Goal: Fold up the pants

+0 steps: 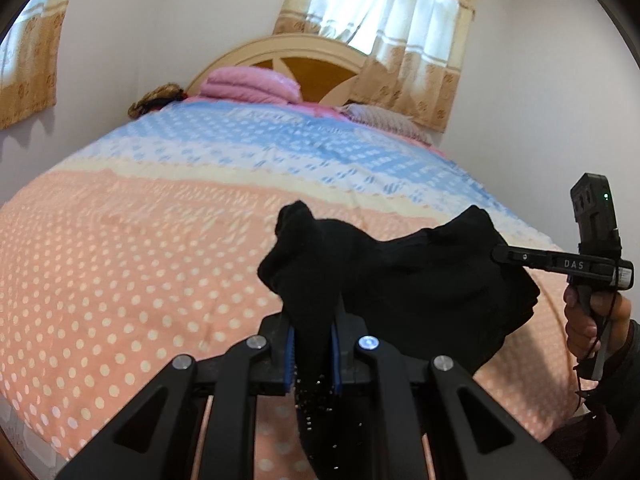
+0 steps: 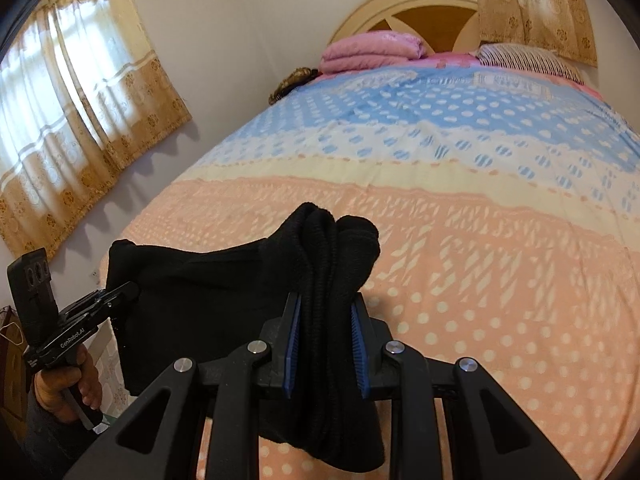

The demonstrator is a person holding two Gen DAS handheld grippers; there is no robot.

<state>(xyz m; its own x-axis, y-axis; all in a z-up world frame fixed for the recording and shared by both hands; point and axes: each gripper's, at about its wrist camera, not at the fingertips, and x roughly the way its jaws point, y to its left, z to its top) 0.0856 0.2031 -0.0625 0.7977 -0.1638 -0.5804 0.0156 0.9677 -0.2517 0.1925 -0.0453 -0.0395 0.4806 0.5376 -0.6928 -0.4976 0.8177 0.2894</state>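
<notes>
The black pants hang in the air between my two grippers, above the near end of the bed. My left gripper is shut on a bunched edge of the pants, which sticks up past its blue pads. My right gripper is shut on another thick bunch of the pants. In the left wrist view the right gripper clamps the cloth at the right. In the right wrist view the left gripper clamps it at the left. The lower part of the pants is hidden below the grippers.
The bed has a dotted cover in orange, cream and blue bands. Folded pink blankets and a striped pillow lie by the headboard. Curtained windows are on the walls behind and to the left.
</notes>
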